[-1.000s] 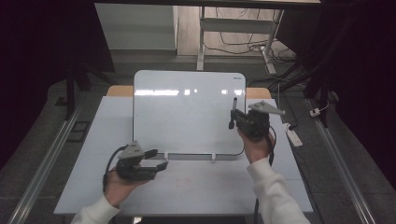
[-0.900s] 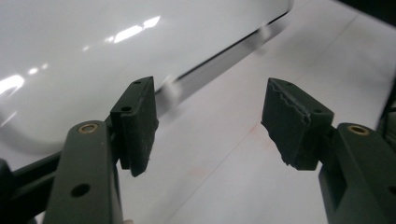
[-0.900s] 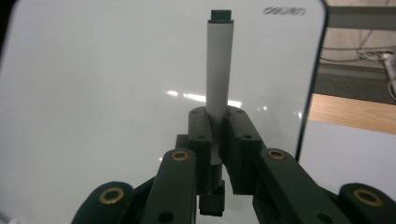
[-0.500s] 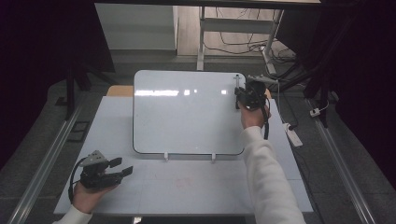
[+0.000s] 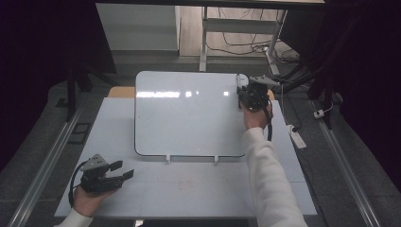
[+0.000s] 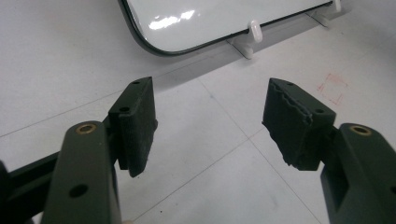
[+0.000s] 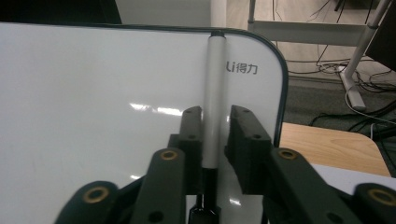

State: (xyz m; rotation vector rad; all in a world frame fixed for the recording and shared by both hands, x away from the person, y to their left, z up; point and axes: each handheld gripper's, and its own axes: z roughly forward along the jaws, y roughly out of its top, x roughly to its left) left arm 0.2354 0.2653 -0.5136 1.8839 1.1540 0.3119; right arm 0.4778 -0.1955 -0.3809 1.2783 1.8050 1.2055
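Note:
A white board (image 5: 189, 113) leans on small stands on the pale table (image 5: 189, 189). A white marker (image 7: 215, 93) lies upright against the board's top right corner, next to the printed logo, and is faintly seen in the high view (image 5: 239, 79). My right gripper (image 7: 215, 116) points at the board (image 7: 93, 93) with the marker between its jaws. Those jaws have just been opening, and a thin gap shows at the right pad (image 7: 240, 130). In the high view this gripper (image 5: 243, 92) sits at the board's far right. My left gripper (image 5: 122, 170) hovers low over the table's front left, open and empty (image 6: 210, 116).
Two white stands (image 6: 252, 35) prop up the board's front edge (image 6: 210, 18). A faint red square mark (image 6: 331, 88) is on the table. A wooden surface (image 7: 327, 144) lies behind the board. A power strip (image 5: 297, 138) and cables lie on the floor to the right.
The left hand has drawn back from the board's front edge to the table's front left. The right hand has carried the marker up the board to its top right corner.

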